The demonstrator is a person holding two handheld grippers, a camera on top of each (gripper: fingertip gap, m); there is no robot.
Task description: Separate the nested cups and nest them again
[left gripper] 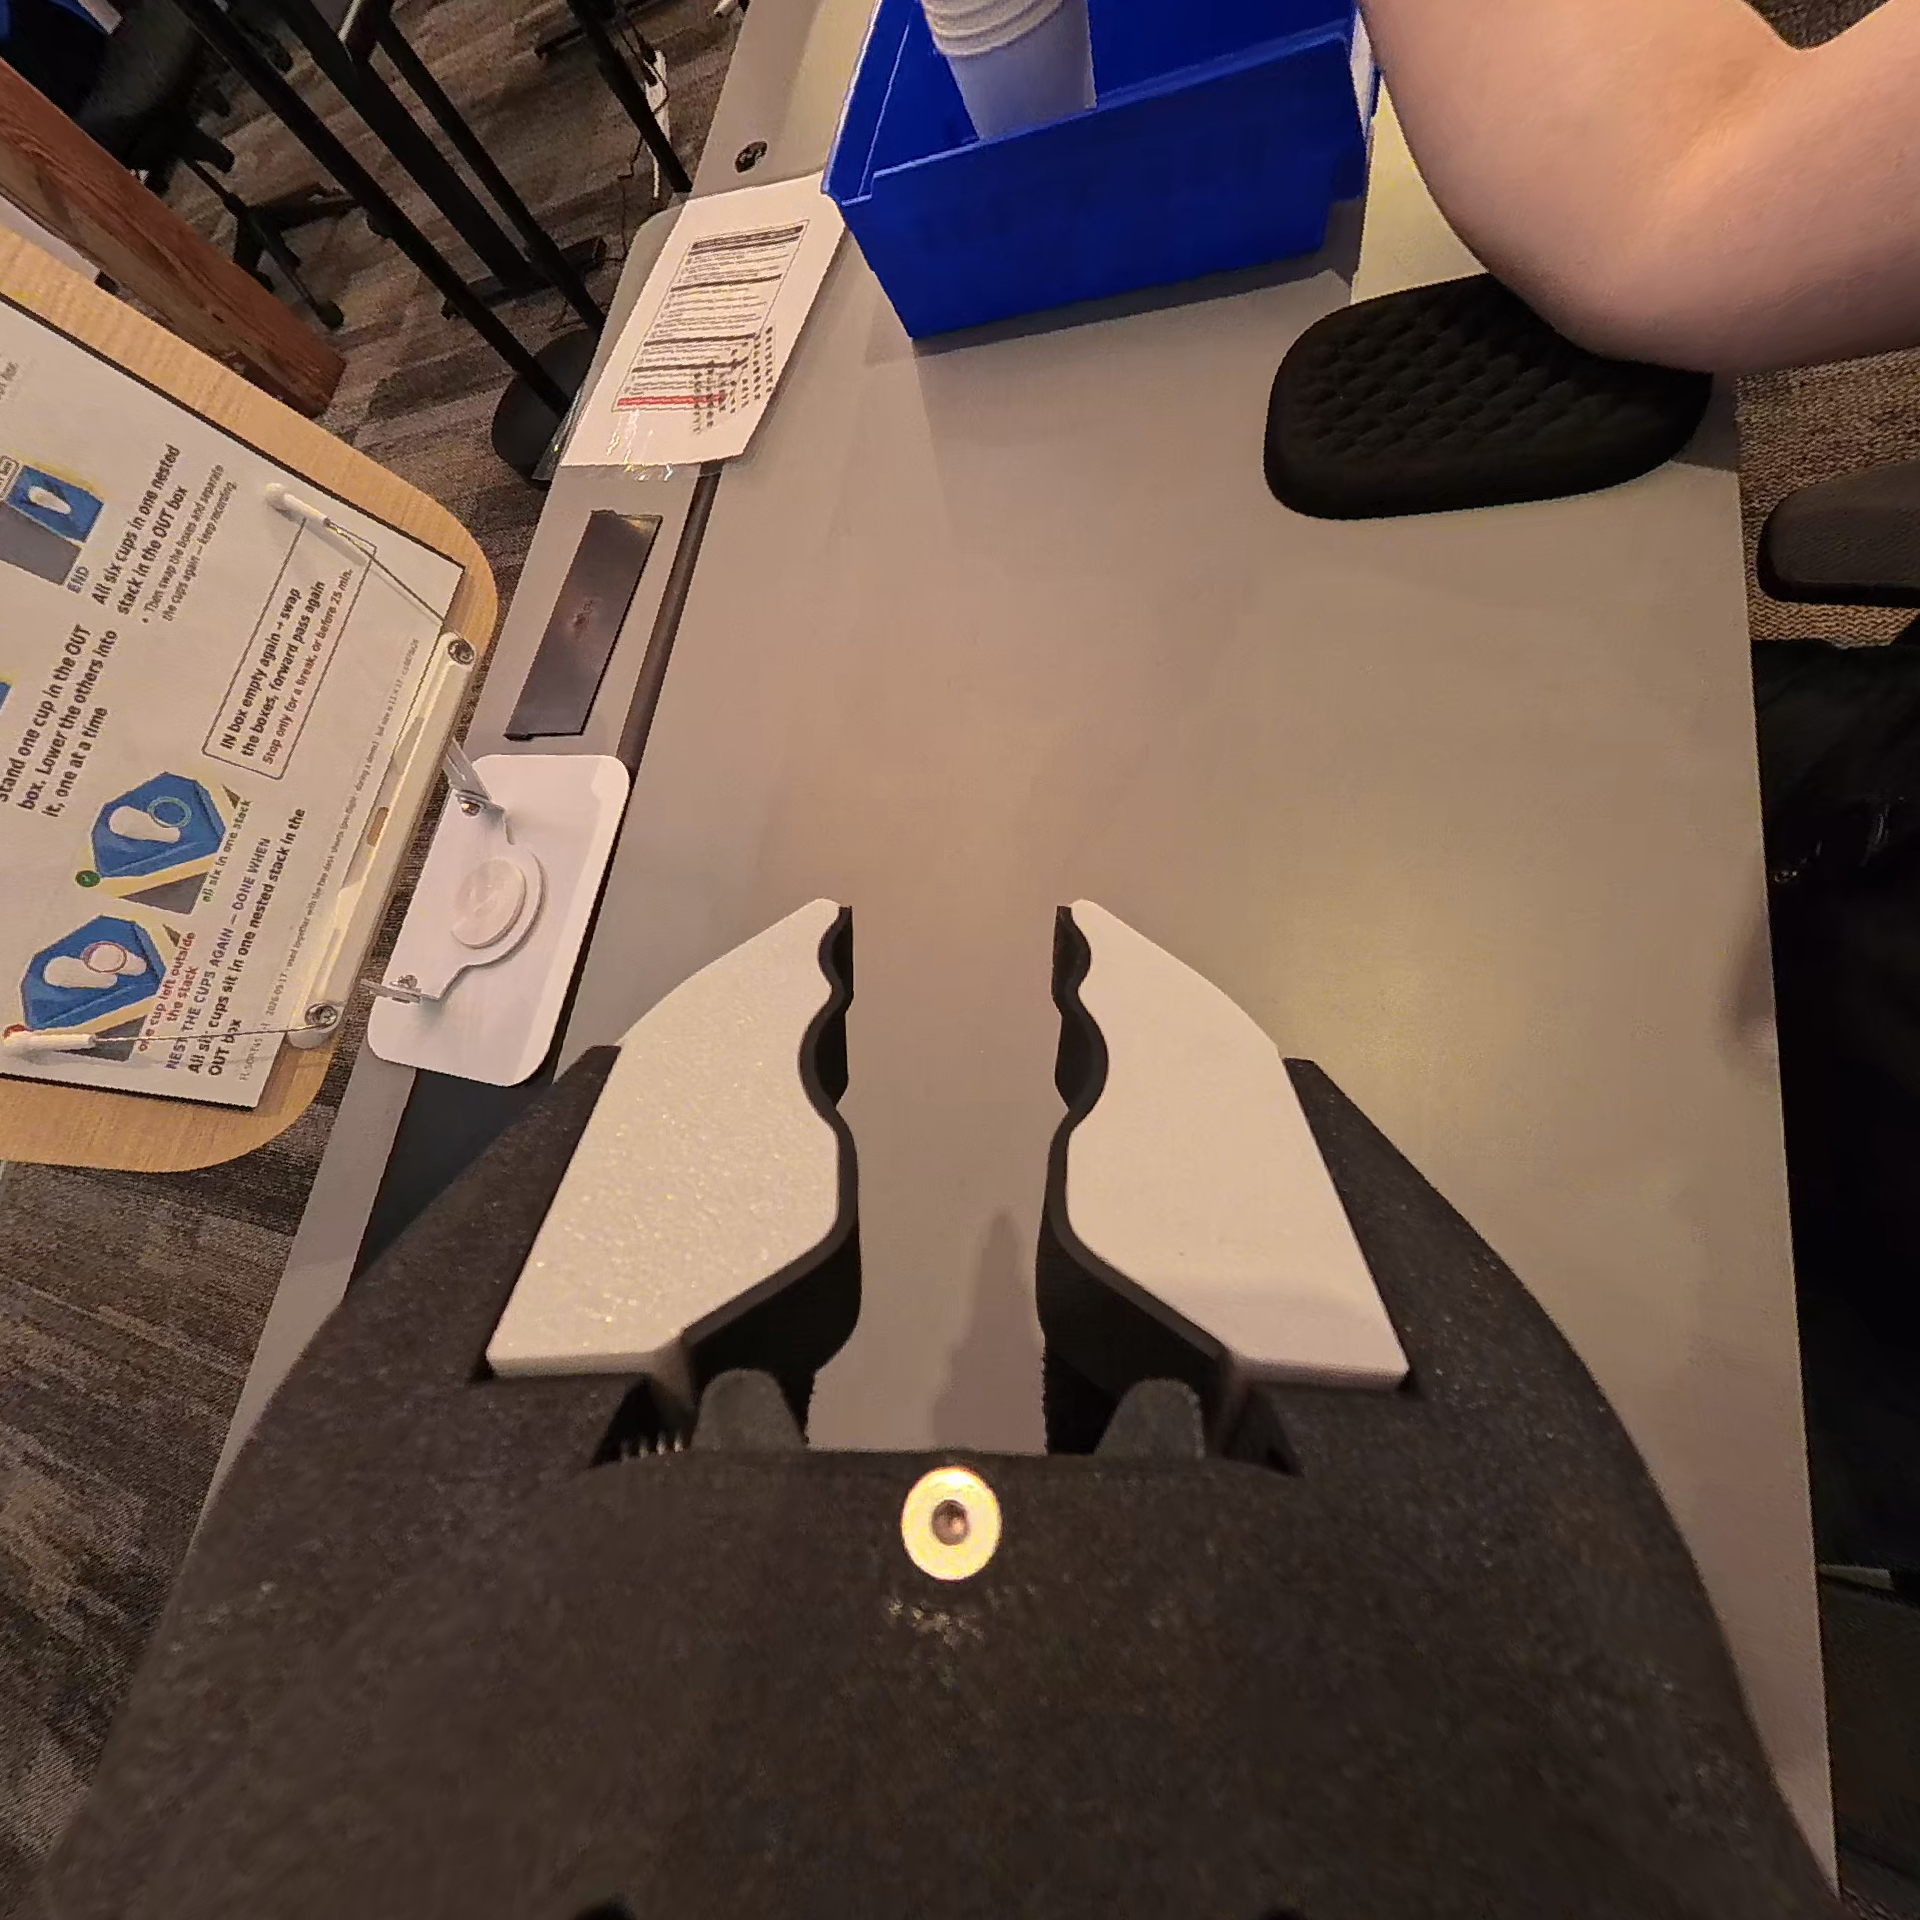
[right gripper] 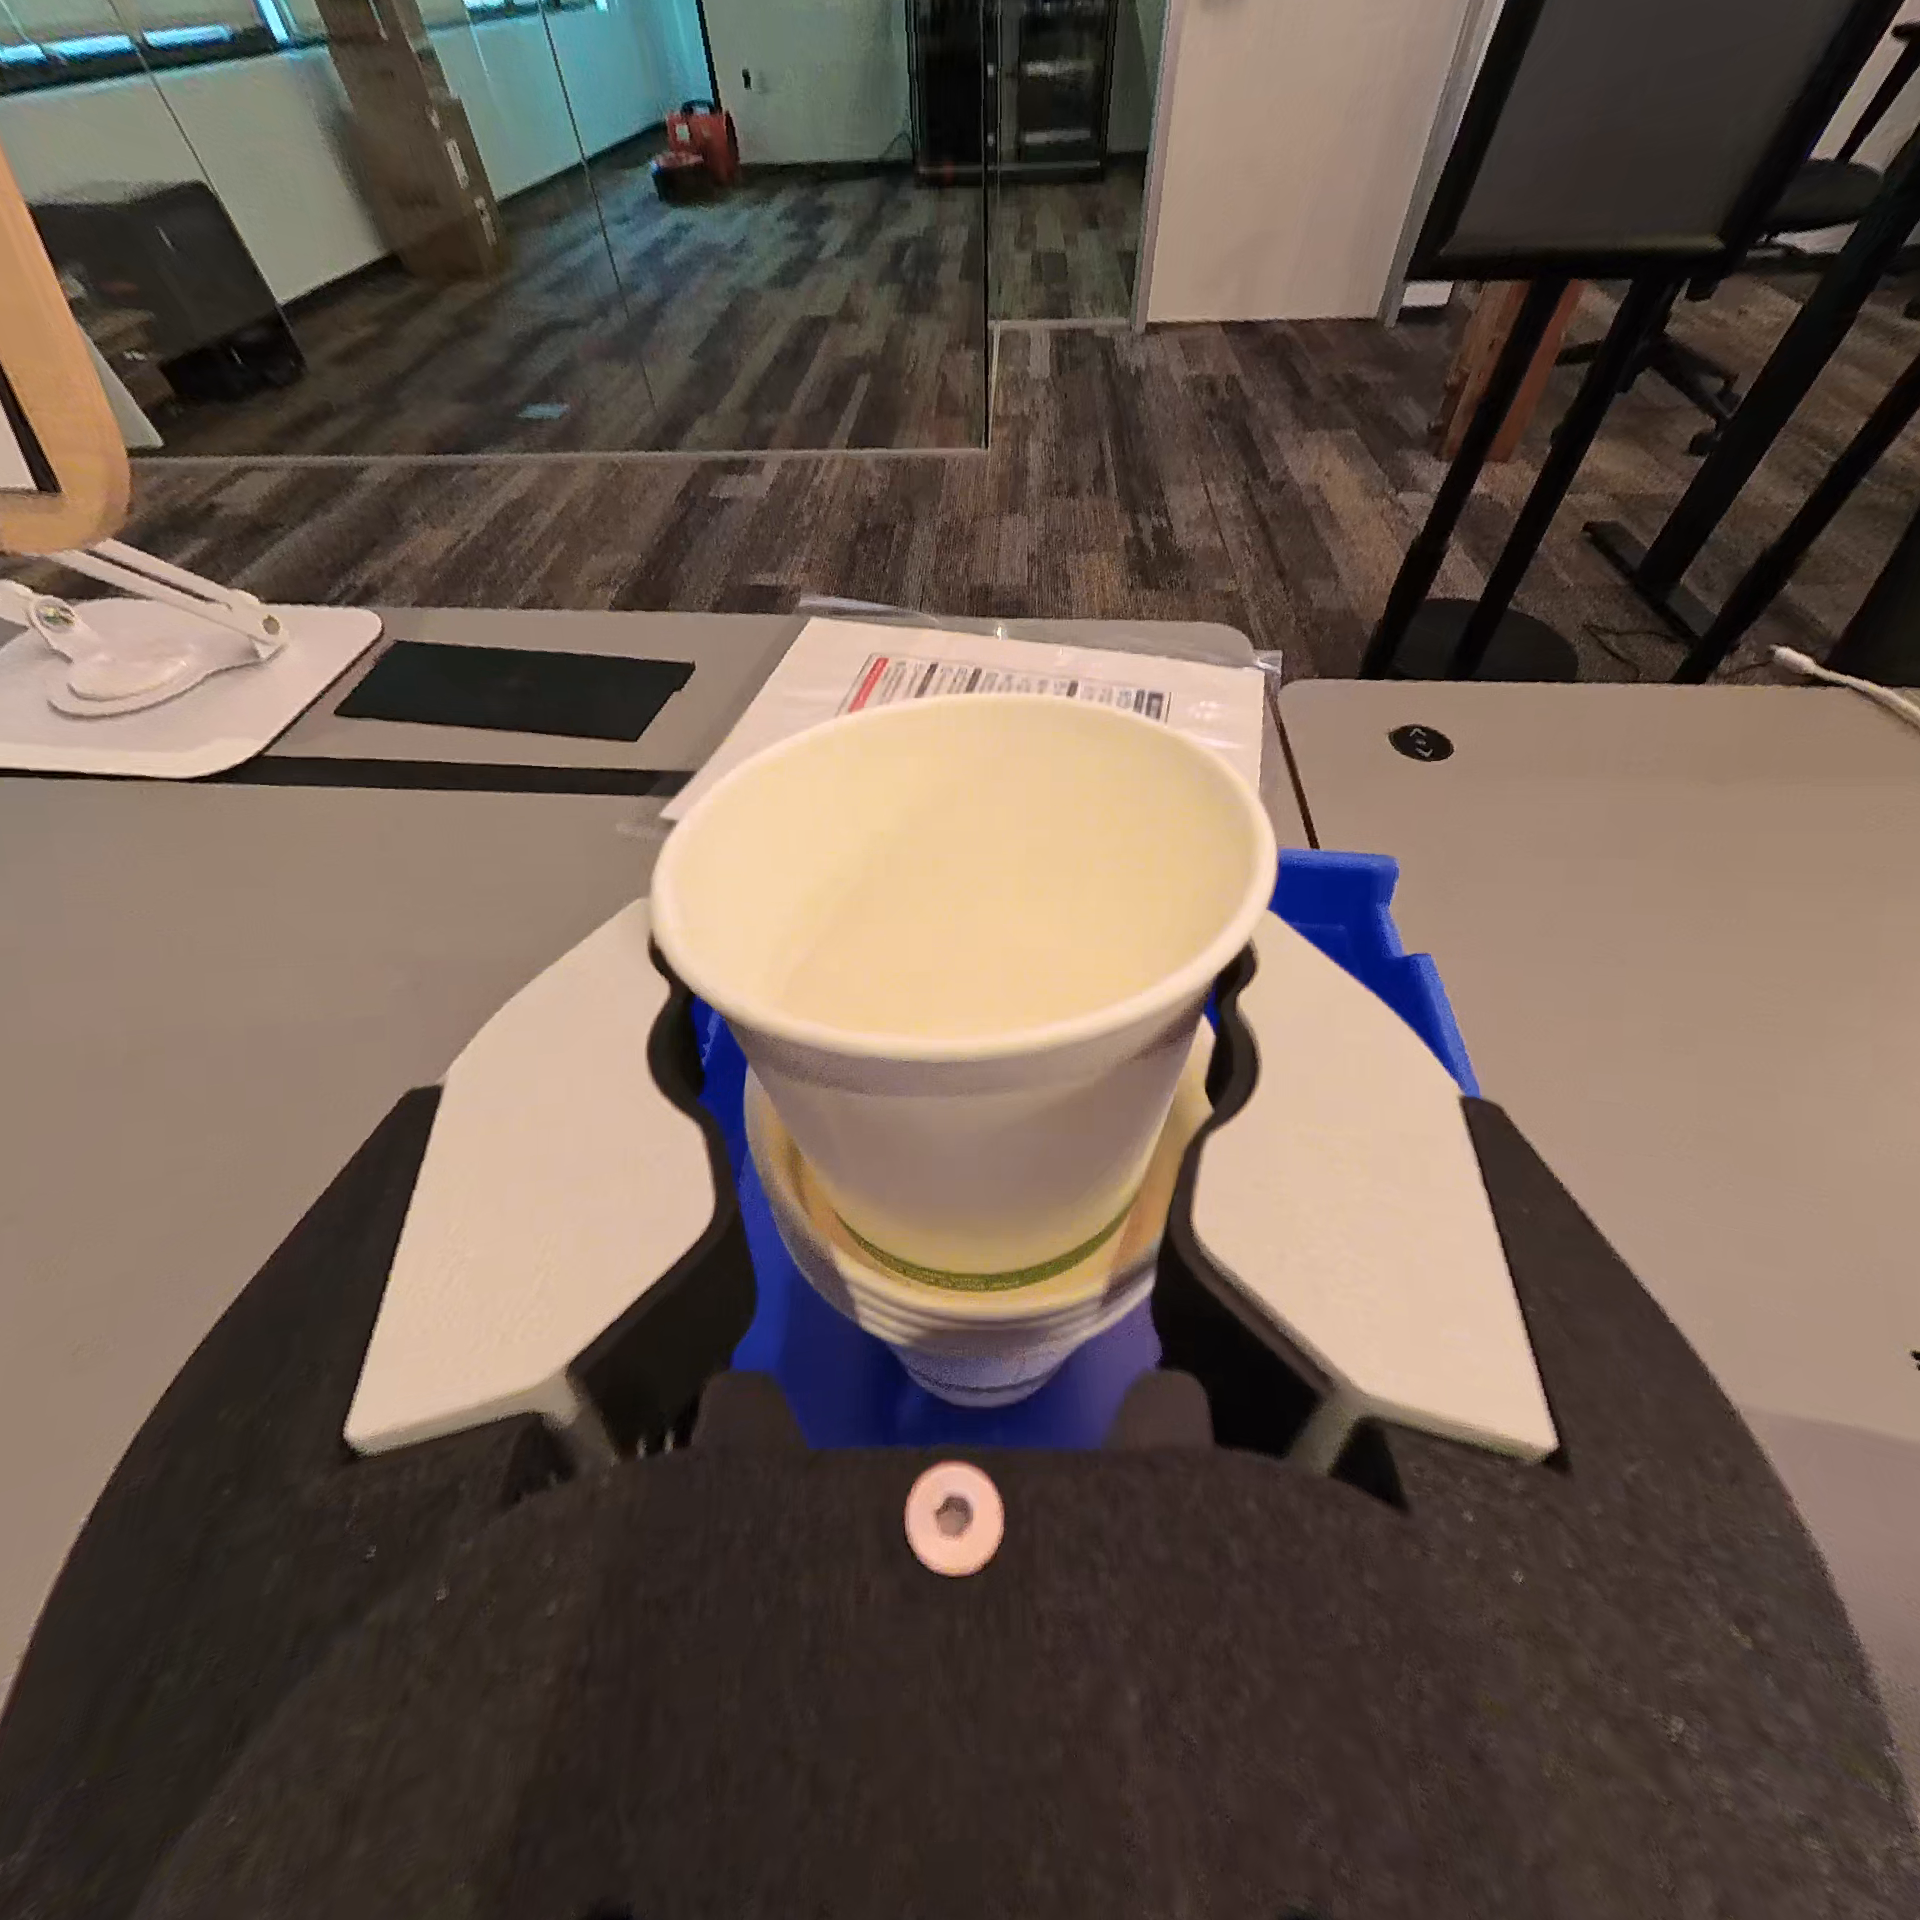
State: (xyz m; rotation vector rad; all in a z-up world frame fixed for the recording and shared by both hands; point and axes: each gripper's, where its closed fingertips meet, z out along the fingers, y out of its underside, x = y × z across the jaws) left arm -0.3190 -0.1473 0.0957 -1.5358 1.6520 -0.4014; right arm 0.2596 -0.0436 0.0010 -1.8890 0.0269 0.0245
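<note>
A white paper cup (right gripper: 961,935), cream inside and ringed by a green band near its base, was held above a blue bin (right gripper: 1340,914), pinched just under the rim by the fingers of the right gripper (right gripper: 951,987). Its lower part was seen inside the stack of nested cups (right gripper: 956,1340) stood in that bin. Near the bin, the left gripper (left gripper: 951,935) was kept with fingers spread over bare grey table (left gripper: 1247,727)
</note>
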